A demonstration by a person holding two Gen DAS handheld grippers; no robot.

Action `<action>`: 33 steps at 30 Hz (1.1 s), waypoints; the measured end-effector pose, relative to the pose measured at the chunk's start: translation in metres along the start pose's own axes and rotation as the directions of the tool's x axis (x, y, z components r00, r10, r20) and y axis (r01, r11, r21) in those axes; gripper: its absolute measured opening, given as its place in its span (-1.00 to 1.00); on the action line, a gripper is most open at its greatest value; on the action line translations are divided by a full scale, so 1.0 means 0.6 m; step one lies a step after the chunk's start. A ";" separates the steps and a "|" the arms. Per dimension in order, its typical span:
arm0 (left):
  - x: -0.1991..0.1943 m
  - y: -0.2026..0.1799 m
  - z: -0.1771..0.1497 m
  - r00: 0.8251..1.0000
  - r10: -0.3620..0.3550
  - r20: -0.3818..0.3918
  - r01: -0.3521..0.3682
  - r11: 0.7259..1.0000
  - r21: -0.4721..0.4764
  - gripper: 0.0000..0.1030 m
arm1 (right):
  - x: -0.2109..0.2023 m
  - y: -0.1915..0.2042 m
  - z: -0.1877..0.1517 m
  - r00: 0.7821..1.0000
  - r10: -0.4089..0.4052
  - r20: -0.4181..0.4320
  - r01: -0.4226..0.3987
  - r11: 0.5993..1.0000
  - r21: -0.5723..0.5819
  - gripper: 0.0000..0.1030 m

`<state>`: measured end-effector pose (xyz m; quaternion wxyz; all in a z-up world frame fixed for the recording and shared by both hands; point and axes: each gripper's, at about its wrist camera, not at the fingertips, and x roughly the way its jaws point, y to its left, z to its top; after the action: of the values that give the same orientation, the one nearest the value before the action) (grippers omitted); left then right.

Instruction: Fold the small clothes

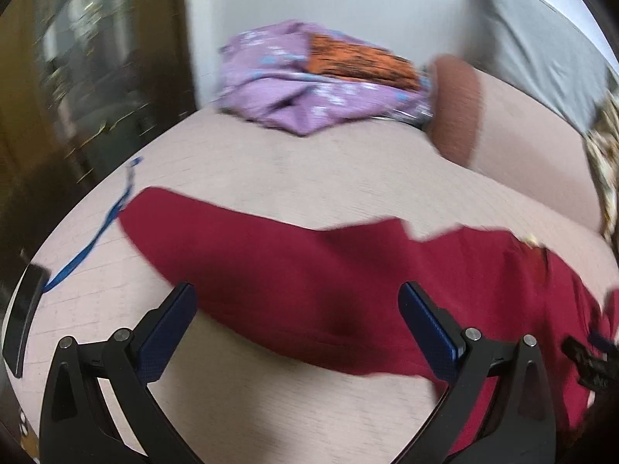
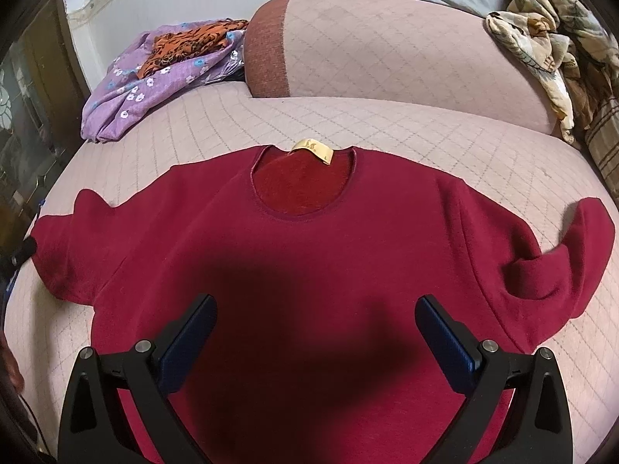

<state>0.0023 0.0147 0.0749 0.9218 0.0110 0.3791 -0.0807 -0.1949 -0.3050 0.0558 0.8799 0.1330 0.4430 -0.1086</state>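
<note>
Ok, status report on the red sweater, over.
Left gripper and right gripper open, empty. Red sweater flat, unfolded, sleeves out. Purple floral cloth at far corner, clear of it.

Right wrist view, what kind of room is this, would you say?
Probably a bedroom or living room at home: a red sweater lies spread on a quilted pink bed or sofa, with a bolster cushion and loose clothes behind.

Soft, even indoor light is falling across both fisheye views, whose edges are bending and darkening into a black vignette. The left wrist view is smearing with motion blur, softening the purple floral cloth [image 1: 309,89], while the right wrist view is staying sharp. A broad dark shadow is lying on the red sweater [image 2: 309,309] between the tongs.
</note>
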 end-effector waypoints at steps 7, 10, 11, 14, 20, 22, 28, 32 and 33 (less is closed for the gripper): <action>0.087 0.141 0.026 0.982 0.172 -0.080 -0.185 0.964 -0.192 0.99 | 0.005 0.007 0.000 0.999 0.027 -0.018 -0.027 1.000 -0.015 1.00; 0.132 0.193 0.035 0.972 0.203 -0.122 -0.230 0.929 -0.289 0.96 | 0.010 0.012 0.001 0.999 0.042 -0.025 -0.043 0.999 -0.015 1.00; 0.142 0.203 0.034 0.969 0.207 -0.136 -0.240 0.919 -0.311 0.85 | 0.011 0.013 0.001 0.999 0.045 -0.028 -0.045 0.999 -0.016 1.00; 0.174 0.220 0.027 0.967 0.196 -0.166 -0.244 0.902 -0.357 0.75 | 0.012 0.019 0.002 0.998 0.051 -0.030 -0.052 0.998 -0.028 1.00; 0.190 0.190 0.040 0.963 0.229 -0.140 -0.259 0.930 -0.260 0.15 | 0.016 0.025 0.004 0.997 0.062 -0.036 -0.063 0.997 -0.036 1.00; 0.189 0.188 0.041 0.964 0.231 -0.133 -0.258 0.932 -0.253 -0.06 | 0.019 0.026 0.004 0.997 0.066 -0.038 -0.067 0.997 -0.036 1.00; 0.178 0.193 0.046 0.980 0.151 -0.129 -0.183 0.938 -0.295 -0.87 | 0.020 0.024 0.001 0.996 0.079 -0.040 -0.080 0.997 -0.019 0.99; 0.131 0.181 0.064 0.997 0.029 -0.067 -0.052 0.930 -0.363 -0.88 | 0.007 0.016 0.003 0.996 0.082 -0.030 -0.082 0.997 0.000 1.00; 0.109 0.168 0.073 1.000 -0.005 -0.031 -0.006 0.933 -0.361 -0.88 | 0.001 0.013 0.004 0.997 0.079 -0.023 -0.079 0.997 0.001 1.00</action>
<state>0.0945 0.1016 0.0563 0.9021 -0.1570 0.4019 -0.0093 -0.1905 -0.2986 0.0574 0.8784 0.1516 0.4475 -0.0722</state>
